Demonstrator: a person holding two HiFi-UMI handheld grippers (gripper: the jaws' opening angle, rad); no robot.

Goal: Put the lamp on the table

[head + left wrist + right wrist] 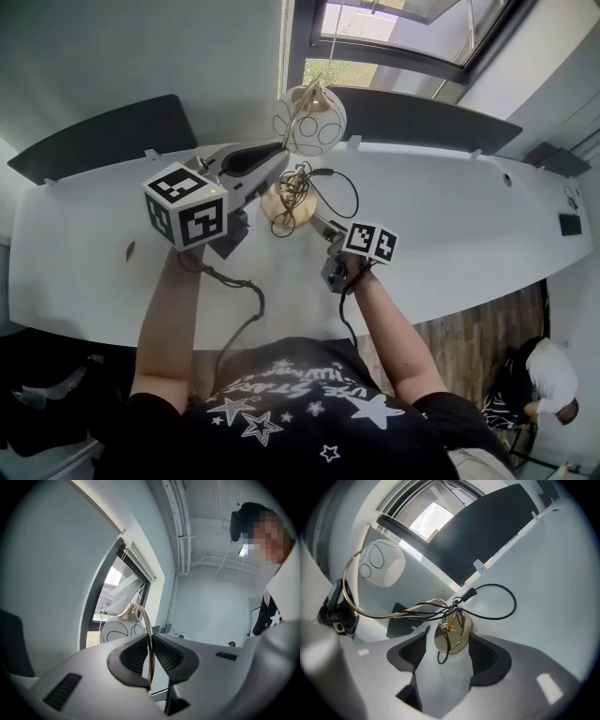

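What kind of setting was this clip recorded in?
Most likely an office or workroom: a long white table with dark divider panels along its back edge, a large window behind it, and exposed ceiling pipes overhead.

The head view looked steeply down from above the person onto the white tabletop [450, 244]. The left gripper view sat close behind its fingers [133, 660], tipped up toward the window [117, 588] and ceiling [211, 522]. The right gripper view looked low along its own fingers, across the tabletop toward that window. All three views took in the lamp [309, 122].
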